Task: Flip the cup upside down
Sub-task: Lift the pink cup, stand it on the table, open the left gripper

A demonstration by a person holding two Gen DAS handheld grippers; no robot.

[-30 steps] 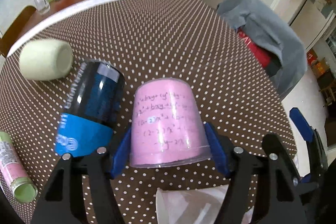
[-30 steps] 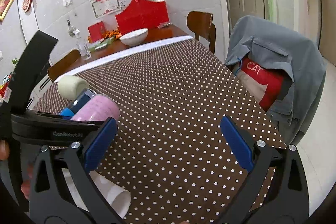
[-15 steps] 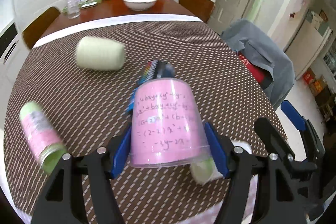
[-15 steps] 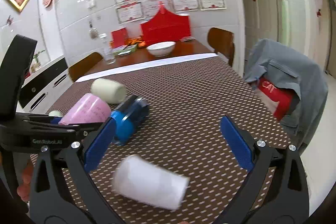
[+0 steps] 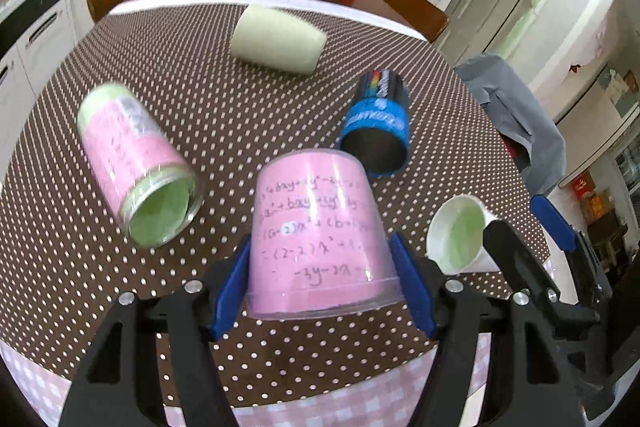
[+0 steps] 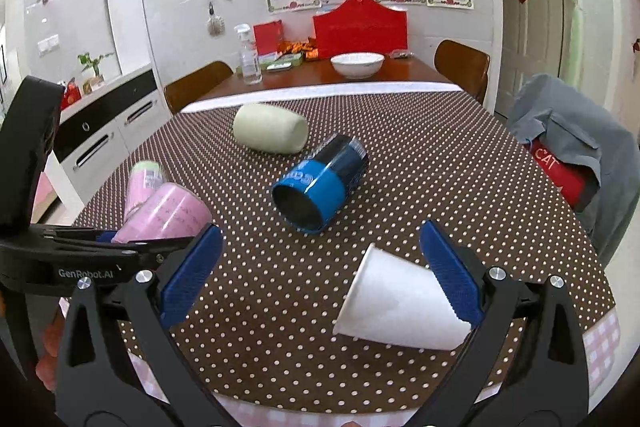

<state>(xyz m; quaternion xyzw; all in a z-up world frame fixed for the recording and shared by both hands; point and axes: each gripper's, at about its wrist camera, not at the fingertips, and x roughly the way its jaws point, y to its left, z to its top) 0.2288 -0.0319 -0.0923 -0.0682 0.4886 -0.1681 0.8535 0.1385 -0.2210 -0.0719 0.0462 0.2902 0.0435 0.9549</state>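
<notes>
My left gripper is shut on a pink cup with handwritten formulas, held above the table near its front edge with the closed bottom pointing away from me. The same pink cup shows at the left of the right wrist view. My right gripper is open and empty, above a white paper cup that lies on its side. That white cup also shows right of the pink cup.
On the brown dotted tablecloth lie a blue-and-black cup, a pale green cup and a pink-and-green cup, all on their sides. A chair with a grey jacket stands right. A white bowl sits far back.
Both grippers have pulled back and up from the table. The left one still holds the pink cup. More of the table and the lying cups has come into view.
</notes>
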